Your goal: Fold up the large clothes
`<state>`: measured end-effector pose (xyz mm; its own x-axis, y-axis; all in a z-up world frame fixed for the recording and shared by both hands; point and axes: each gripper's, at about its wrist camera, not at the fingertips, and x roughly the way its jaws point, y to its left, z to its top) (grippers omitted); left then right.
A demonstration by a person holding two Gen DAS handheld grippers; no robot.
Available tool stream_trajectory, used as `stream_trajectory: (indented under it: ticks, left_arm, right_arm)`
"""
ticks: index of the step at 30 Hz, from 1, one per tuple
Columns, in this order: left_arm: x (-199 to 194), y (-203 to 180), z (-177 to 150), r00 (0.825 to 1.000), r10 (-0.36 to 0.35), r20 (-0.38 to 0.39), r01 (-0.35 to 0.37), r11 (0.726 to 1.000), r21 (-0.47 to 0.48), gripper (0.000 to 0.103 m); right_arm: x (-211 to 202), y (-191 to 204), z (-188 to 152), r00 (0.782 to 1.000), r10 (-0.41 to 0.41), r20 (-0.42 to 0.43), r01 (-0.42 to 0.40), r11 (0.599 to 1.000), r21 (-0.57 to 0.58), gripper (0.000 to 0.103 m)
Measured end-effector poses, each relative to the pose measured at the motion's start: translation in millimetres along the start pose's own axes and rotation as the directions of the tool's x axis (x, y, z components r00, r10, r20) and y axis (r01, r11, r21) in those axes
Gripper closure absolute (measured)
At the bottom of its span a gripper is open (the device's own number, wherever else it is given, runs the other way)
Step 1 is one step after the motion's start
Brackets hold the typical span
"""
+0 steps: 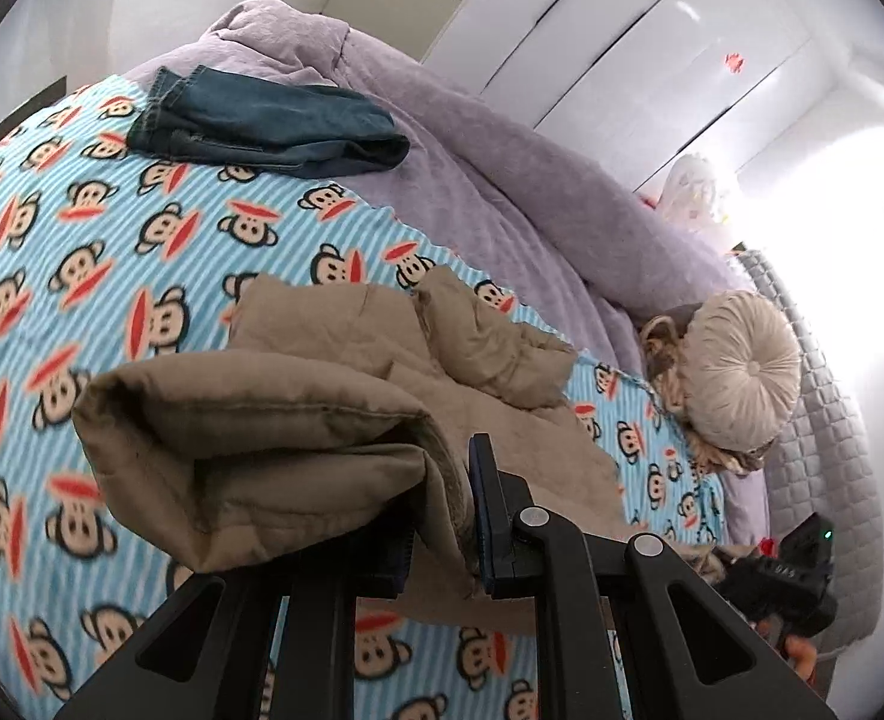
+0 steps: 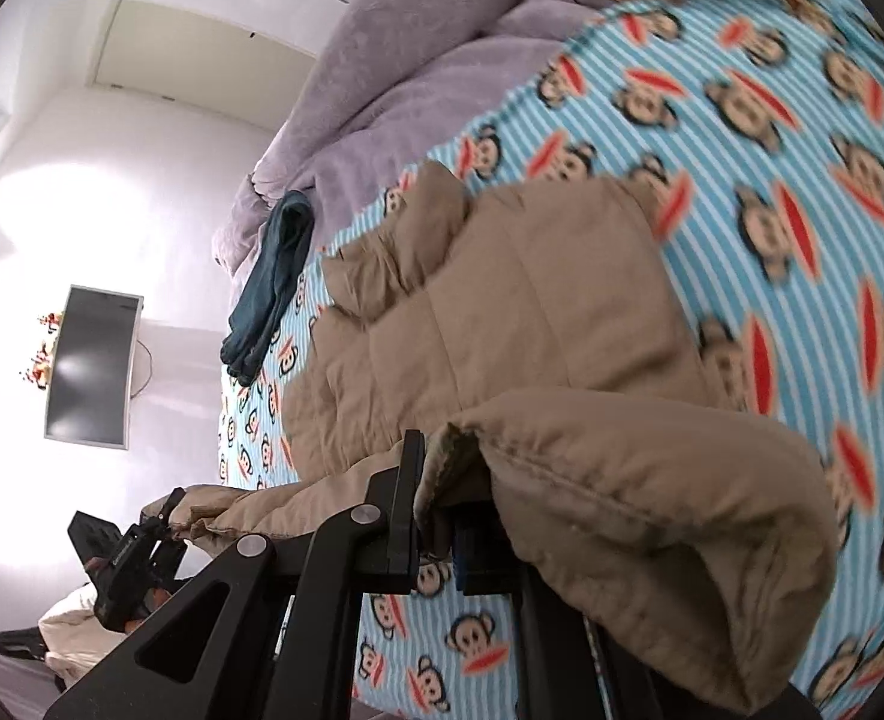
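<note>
A tan quilted jacket [image 1: 334, 330] lies partly on the monkey-print bed sheet [image 1: 82, 240], its near edge lifted off the bed. My left gripper [image 1: 442, 516] is shut on a thick folded part of that edge, which bulges out to the left of the fingers. In the right wrist view the same jacket [image 2: 502, 300] stretches away over the sheet [image 2: 772, 150]. There my right gripper [image 2: 442, 504] is shut on another part of the edge, and fabric drapes over its right finger. Each view also shows the other gripper: the right gripper [image 1: 784, 588] low on the right, the left gripper [image 2: 160, 516] low on the left, gripping tan cloth.
Folded blue jeans [image 1: 268, 120] [image 2: 274, 282] lie at the far side of the sheet, against a heaped purple blanket [image 1: 472, 168]. A round beige cushion [image 1: 736, 366] sits at the bed's right end. White wardrobe doors [image 1: 652, 30] stand behind; a dark screen [image 2: 91, 366] hangs on the wall.
</note>
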<state>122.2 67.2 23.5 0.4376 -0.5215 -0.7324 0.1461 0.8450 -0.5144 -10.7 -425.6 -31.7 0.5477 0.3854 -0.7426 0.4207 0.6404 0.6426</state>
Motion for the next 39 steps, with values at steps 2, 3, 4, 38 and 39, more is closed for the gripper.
stream_trajectory:
  ticks: [2, 3, 4, 38, 39]
  left_arm:
    - [17, -3, 20, 0.999, 0.033, -0.034, -0.032, 0.999, 0.025, 0.085]
    - [24, -4, 27, 0.997, 0.051, -0.051, -0.05, 0.998, 0.036, 0.085]
    - [32, -6, 35, 0.994, 0.073, -0.075, -0.07, 0.996, 0.052, 0.085]
    - [173, 9, 82, 0.968, 0.253, -0.001, -0.238, 0.913, 0.33, 0.001]
    - [168, 6, 80, 0.964, 0.267, 0.011, -0.253, 0.901, 0.353, 0.001]
  right_arm:
    - [6, 8, 22, 1.0, -0.023, -0.001, 0.023, 0.999, -0.024, 0.095]
    - [10, 12, 29, 0.999, -0.032, -0.002, 0.032, 0.999, -0.026, 0.095]
    - [16, 16, 41, 0.999, -0.046, -0.008, 0.045, 0.999, -0.027, 0.095]
    - [140, -8, 141, 0.963, -0.252, 0.092, 0.26, 0.962, -0.085, 0.022]
    - [131, 0, 136, 0.96, -0.256, 0.112, 0.27, 0.954, -0.13, 0.022]
